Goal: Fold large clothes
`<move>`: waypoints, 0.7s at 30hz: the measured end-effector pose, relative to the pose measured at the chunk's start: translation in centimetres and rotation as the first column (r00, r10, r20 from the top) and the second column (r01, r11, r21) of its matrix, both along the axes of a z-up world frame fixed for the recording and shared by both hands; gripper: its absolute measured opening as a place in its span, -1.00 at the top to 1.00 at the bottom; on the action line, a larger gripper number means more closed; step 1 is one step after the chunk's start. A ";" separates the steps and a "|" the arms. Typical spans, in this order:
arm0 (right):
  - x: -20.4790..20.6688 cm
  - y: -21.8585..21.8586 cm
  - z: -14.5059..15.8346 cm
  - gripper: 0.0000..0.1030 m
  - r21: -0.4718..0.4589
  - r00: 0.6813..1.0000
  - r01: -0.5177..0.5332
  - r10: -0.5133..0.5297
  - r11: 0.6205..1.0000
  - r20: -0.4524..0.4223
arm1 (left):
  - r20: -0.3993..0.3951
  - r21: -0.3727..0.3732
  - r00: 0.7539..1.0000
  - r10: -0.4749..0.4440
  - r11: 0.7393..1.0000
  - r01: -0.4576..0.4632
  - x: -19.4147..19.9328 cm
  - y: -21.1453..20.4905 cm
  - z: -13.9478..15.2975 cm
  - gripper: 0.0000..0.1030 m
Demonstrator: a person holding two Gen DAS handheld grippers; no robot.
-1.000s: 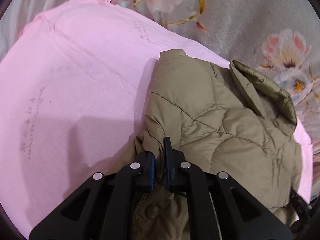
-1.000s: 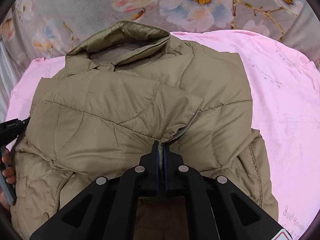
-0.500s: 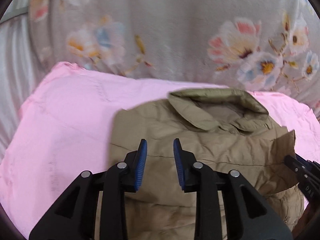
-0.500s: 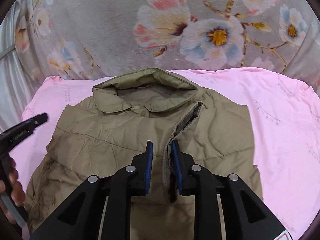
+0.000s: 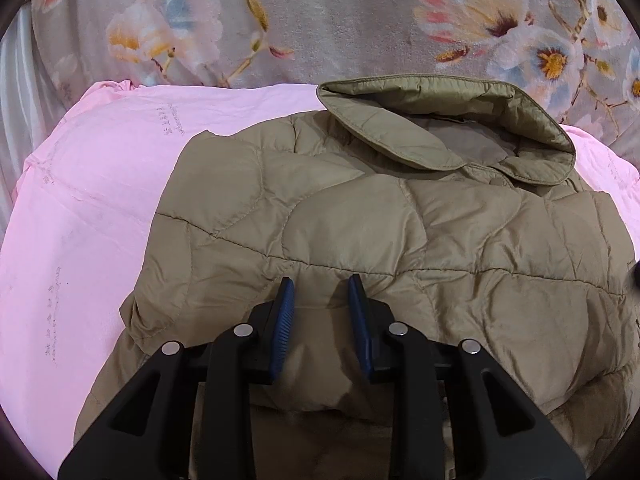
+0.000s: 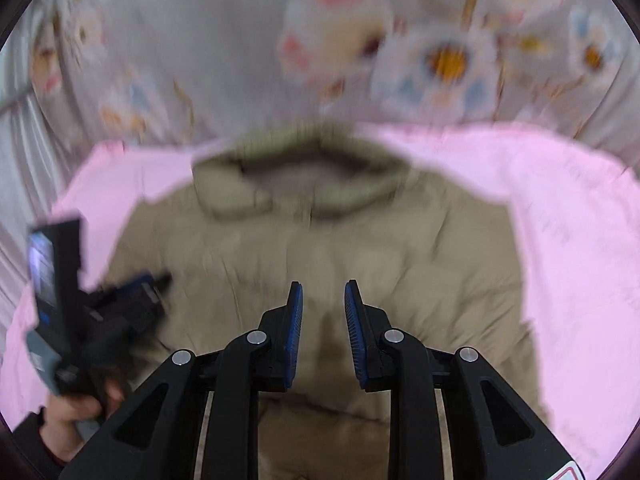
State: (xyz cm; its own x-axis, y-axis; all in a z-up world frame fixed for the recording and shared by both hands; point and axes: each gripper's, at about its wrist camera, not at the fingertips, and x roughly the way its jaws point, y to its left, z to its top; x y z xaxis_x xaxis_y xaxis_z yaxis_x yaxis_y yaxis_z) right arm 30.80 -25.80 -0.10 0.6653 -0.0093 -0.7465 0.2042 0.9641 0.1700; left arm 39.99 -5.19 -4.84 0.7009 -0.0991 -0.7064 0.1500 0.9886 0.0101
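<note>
This looks like a bedroom in a home. The working surface is soft and fabric-covered: a grey plush blanket [image 5: 360, 20] printed with large pink, white and orange flowers fills the far part of both views, and a pink sheet [image 5: 100, 200] with faint small lettering is spread over it. A quilted khaki jacket [image 5: 380, 240] lies flat on the pink sheet, collar toward the flowered blanket. At the left edge, pale pleated fabric [image 5: 16, 80] hangs, possibly a curtain or bed skirt; the fisheye rim makes that hard to tell.
</note>
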 end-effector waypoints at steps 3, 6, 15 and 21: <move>0.1 -0.1 -2.9 0.61 -0.002 1.000 0.008 -0.008 1.000 -0.016 | 0.010 0.005 1.000 -0.003 1.000 0.003 -0.1 0.0 -0.2 0.48; 0.1 0.9 -3.1 0.61 -0.059 1.000 0.002 -0.003 0.998 -0.015 | 0.017 0.020 1.000 -0.002 1.000 0.002 -0.3 -0.2 -0.4 0.48; 0.1 1.3 -3.7 0.61 -0.091 1.000 0.003 -0.003 0.996 -0.004 | 0.021 0.043 1.000 0.000 0.999 -0.001 -0.3 -0.6 -0.6 0.47; 0.2 0.6 -3.9 0.60 -0.027 1.000 0.001 -0.001 1.000 0.006 | 0.018 0.069 1.000 -0.001 0.998 0.000 -0.2 -1.0 -0.7 0.47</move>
State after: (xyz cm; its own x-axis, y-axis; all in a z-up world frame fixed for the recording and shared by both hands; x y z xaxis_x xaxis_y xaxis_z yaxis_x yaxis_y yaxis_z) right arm 30.96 -25.15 -3.95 0.6697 -0.0298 -0.7420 0.2042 0.9681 0.1454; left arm 39.77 -6.16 -5.56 0.7136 -0.0512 -0.6987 0.1500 0.9854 0.0809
